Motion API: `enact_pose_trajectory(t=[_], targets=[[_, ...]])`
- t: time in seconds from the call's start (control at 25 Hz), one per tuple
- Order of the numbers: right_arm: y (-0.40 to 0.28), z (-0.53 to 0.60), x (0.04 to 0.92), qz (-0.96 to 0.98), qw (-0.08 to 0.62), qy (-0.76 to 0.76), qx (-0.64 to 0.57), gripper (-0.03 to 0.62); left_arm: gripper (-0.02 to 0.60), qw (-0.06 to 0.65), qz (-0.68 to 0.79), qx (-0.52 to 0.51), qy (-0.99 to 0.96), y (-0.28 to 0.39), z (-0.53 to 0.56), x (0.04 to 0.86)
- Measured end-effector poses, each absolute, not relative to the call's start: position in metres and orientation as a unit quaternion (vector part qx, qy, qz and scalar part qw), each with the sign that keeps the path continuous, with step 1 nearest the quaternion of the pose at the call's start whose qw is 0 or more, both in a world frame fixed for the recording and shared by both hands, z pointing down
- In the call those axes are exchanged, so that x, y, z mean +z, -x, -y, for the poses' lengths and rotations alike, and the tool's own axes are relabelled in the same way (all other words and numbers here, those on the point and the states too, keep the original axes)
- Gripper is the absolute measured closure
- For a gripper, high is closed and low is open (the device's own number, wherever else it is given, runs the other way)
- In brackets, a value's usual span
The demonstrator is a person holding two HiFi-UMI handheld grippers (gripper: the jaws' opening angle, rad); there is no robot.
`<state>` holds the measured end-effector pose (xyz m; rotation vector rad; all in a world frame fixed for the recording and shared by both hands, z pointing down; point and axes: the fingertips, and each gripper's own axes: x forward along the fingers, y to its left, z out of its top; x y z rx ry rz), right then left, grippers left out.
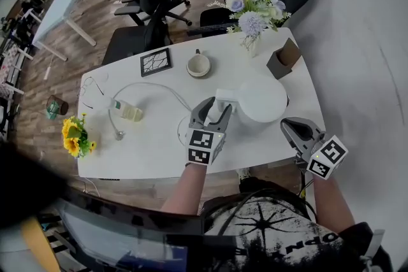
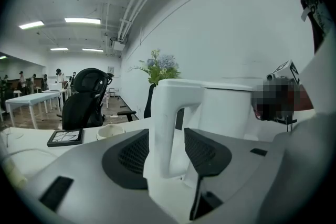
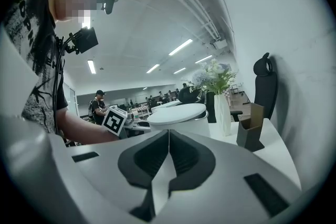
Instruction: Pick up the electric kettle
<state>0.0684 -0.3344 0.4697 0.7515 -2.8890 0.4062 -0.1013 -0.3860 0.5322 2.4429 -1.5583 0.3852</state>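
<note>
Left gripper [image 2: 167,150]: jaws are standing wide, and the kettle's handle [image 2: 169,113] is sitting upright in the gap between the pads. We are seeing daylight beside the handle on the right pad's side, so nothing is clamping it; we are reading this as open, with the handle between the jaws.

Right gripper [image 3: 167,140]: jaws are lying together, pad against pad, gripping nothing. It is hanging off the near right edge of the table [image 1: 153,153], well apart from the kettle, pointing over the lid.

Electric kettle [image 1: 261,99]: white, lid on, resting on the table a little right of centre, handle turned toward us. That orientation is giving the left gripper a straight line onto the handle.

Further out: a cup [image 1: 198,64] and a framed picture [image 1: 156,62] are sitting behind the kettle, a vase of flowers [image 1: 254,19] and a brown holder [image 1: 283,58] at the far right corner. None are crowding the lift path.

Judgement: the pick is not yet made. We are expecting the left jaws to need closing on the handle before any lift; the right is looking spare.
</note>
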Motion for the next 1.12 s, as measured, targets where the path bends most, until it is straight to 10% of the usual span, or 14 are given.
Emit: enact_pose_trajectory(t=[0.28,0.56,1.12], targets=[[-0.050,0.304,0.459,0.960,0.056,-0.246,0.119,0.571,0.396,0.107,0.509,0.100,-0.848,0.114,0.331,0.506],[-0.030,0.279,0.444,0.960,0.043,-0.258,0.099,0.571,0.567,0.082,0.493,0.070,-0.863,0.125,0.271,0.467],[-0.001,0.219,0.447,0.966,0.052,-0.236,0.095,0.572,0.572,0.070,0.490,0.064,-0.866,0.144,0.197,0.456]])
